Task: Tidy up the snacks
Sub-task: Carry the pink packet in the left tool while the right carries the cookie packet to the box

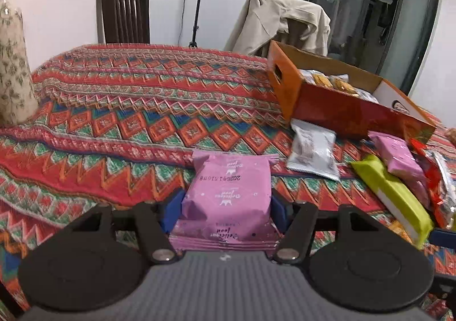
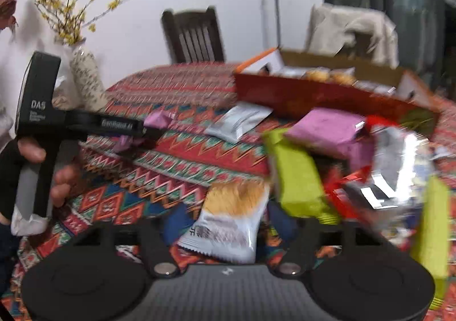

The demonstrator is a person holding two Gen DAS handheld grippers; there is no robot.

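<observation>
Left hand-held gripper (image 1: 228, 207) clamps a pink snack pack (image 1: 228, 192); right hand-held gripper (image 2: 225, 224) spread around a white-yellow packet (image 2: 228, 224). Box (image 1: 336, 104) partly filled; several packets (image 2: 327, 150) remain loose on the surface (image 1: 128, 121).

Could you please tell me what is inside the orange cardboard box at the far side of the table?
Inside the orange cardboard box lie packets of golden biscuits and pale wrapped snacks. The box's near wall hides whatever sits lower down.

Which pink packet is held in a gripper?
The pink packet between the left gripper pads, alone near the table edge. The other pink packet lies loose in the pile by the box.
</observation>
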